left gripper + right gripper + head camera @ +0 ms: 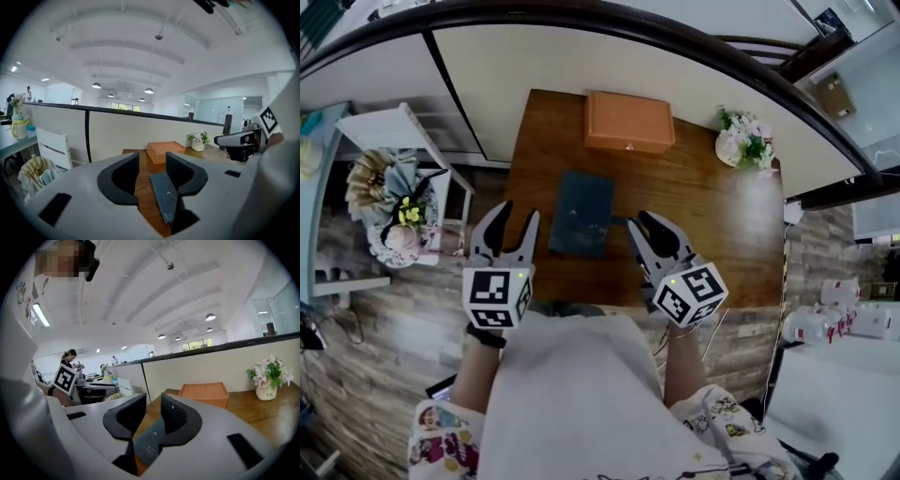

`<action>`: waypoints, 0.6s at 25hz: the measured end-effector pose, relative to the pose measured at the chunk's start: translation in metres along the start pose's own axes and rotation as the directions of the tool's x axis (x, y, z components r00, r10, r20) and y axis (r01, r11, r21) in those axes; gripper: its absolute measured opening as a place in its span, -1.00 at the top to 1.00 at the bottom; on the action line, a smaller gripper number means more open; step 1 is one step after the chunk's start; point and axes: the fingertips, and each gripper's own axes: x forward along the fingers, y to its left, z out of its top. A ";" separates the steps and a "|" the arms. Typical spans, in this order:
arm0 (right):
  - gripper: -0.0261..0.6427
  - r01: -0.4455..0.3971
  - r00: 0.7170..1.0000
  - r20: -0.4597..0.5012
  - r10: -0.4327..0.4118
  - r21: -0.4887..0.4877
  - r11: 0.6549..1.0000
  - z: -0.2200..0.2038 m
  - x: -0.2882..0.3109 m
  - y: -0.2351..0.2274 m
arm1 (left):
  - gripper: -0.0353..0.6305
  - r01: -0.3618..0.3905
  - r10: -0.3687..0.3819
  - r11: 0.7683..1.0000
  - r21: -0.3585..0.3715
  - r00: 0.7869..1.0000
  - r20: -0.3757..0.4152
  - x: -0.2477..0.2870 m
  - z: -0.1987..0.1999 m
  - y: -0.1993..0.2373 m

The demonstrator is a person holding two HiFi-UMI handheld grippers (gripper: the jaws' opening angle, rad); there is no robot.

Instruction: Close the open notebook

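Observation:
A dark blue notebook (581, 214) lies shut and flat on the wooden table (712, 220), near its middle. My left gripper (517, 217) hovers off the table's front left edge, to the left of the notebook and apart from it. Its jaws stand apart with nothing between them. My right gripper (639, 223) hangs just right of the notebook's near corner, its jaws a narrow gap apart and empty. In the left gripper view the notebook (164, 192) shows on the table beyond the jaws of the left gripper (152, 161). The right gripper (153, 404) likewise frames the notebook (149, 439) below it.
An orange box (629, 122) sits at the table's far edge behind the notebook. A small vase of flowers (745, 141) stands at the far right corner. A cream partition wall runs behind the table. A white chair (403, 131) and a bouquet (394, 202) stand to the left.

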 end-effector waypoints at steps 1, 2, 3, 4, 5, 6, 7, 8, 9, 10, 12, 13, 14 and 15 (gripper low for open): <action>0.66 0.001 1.000 0.008 0.000 -0.012 1.000 0.004 0.000 0.002 | 0.41 0.006 -0.006 1.000 -0.007 1.000 0.010 -0.002 0.004 0.000; 0.67 0.000 1.000 0.016 0.000 -0.020 1.000 0.007 0.001 0.003 | 0.41 0.013 -0.013 1.000 -0.014 1.000 0.020 -0.003 0.009 0.000; 0.68 0.001 1.000 0.022 0.000 -0.027 1.000 0.010 0.001 0.004 | 0.42 0.021 -0.020 1.000 -0.020 0.999 0.030 -0.004 0.013 -0.001; 0.70 0.002 1.000 0.028 -0.001 -0.034 0.999 0.013 0.001 0.005 | 0.46 0.028 -0.027 0.999 -0.024 0.999 0.041 -0.005 0.018 -0.003; 0.72 0.003 0.999 0.033 -0.002 -0.040 0.999 0.015 0.001 0.004 | 0.48 0.033 -0.032 0.999 -0.024 0.998 0.051 -0.005 0.022 -0.005; 0.74 0.006 0.999 0.040 -0.004 -0.045 0.999 0.018 0.001 0.004 | 0.51 0.038 -0.037 0.999 -0.020 0.997 0.061 -0.005 0.027 -0.008; 0.77 0.008 0.999 0.048 -0.006 -0.049 0.999 0.020 0.000 0.003 | 0.54 0.043 -0.041 0.999 -0.015 0.997 0.071 -0.005 0.032 -0.010; 0.78 0.011 0.998 0.056 -0.008 -0.053 0.999 0.023 -0.001 0.003 | 0.57 0.048 -0.047 0.999 -0.010 0.996 0.082 -0.005 0.037 -0.013; 0.80 0.014 0.998 0.065 -0.010 -0.056 0.998 0.026 -0.002 0.002 | 0.59 0.053 -0.053 0.999 -0.005 0.994 0.093 -0.005 0.041 -0.016; 0.81 0.017 0.997 0.073 -0.012 -0.061 0.998 0.028 -0.004 0.002 | 0.62 0.059 -0.059 0.998 0.000 0.993 0.104 -0.005 0.045 -0.019; 0.85 0.024 0.996 0.091 -0.018 -0.069 0.997 0.034 -0.006 0.000 | 0.68 0.069 -0.070 0.998 0.013 0.990 0.122 -0.005 0.053 -0.023; 0.85 0.027 0.995 0.098 -0.020 -0.071 0.997 0.036 -0.007 -0.001 | 0.72 0.072 -0.074 0.997 0.018 0.989 0.128 -0.005 0.056 -0.025; 0.86 0.029 0.995 0.102 -0.021 -0.072 0.997 0.038 -0.007 -0.002 | 0.73 0.075 -0.077 0.997 0.020 0.988 0.132 -0.004 0.059 -0.027; 0.87 0.029 0.994 0.106 -0.021 -0.071 0.997 0.040 -0.008 -0.003 | 0.76 0.079 -0.080 0.997 0.019 0.988 0.135 -0.003 0.060 -0.028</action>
